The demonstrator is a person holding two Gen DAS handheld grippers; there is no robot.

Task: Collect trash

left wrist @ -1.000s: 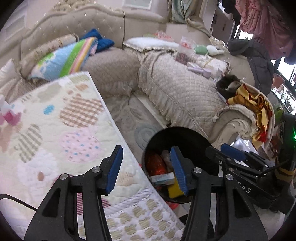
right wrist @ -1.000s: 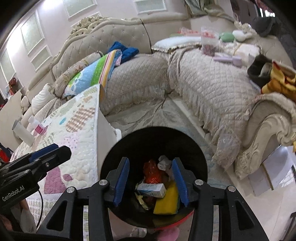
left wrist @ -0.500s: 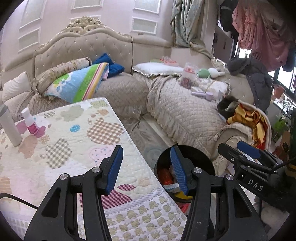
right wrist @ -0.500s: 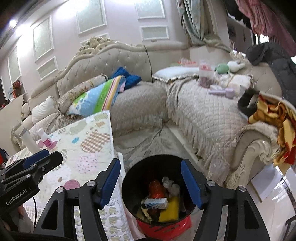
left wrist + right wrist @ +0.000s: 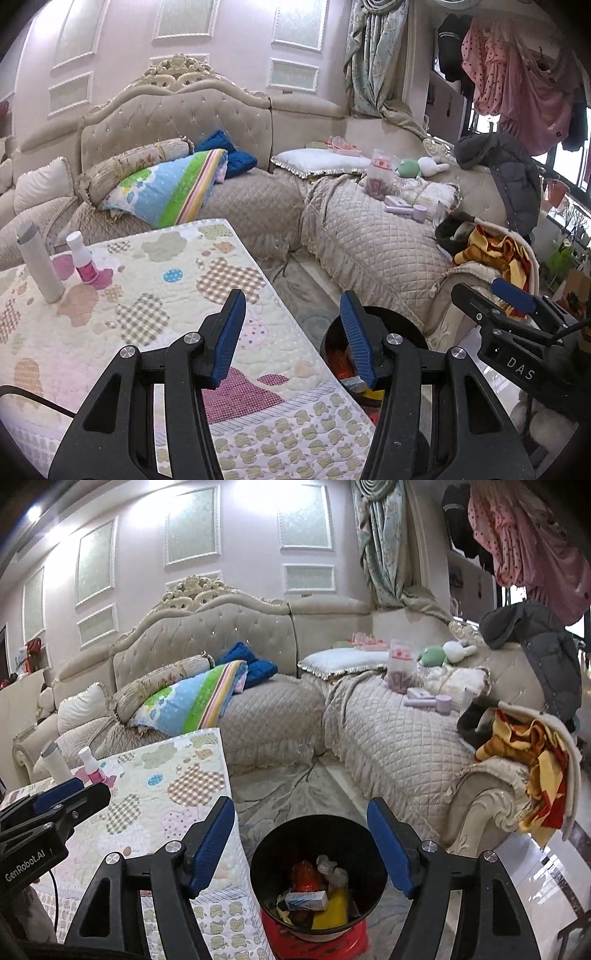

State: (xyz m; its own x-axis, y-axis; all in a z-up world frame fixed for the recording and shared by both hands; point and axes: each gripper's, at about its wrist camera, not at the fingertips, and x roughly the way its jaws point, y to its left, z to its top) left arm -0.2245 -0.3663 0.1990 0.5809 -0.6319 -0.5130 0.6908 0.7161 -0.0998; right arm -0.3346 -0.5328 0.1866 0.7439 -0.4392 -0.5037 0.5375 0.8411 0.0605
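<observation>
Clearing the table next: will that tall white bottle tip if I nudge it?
Probably: the tall white bottle stands upright, narrow for its height, on a soft quilted table cover. It looks cylindrical, so once down it may roll.

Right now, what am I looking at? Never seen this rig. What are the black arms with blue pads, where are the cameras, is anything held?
No robot here: a person carries a handheld two-finger claw in each hand, each with a fisheye camera looking along its fingers. One picture is the left claw, the other the right claw. Both are open and empty; the right one's jaws have just been opening.

Below the right claw is a black trash bin with wrappers, a small box and something yellow inside. Beside it is a table under a patterned quilt, bearing a white tube and a small pink bottle. A beige sofa stands behind.
</observation>
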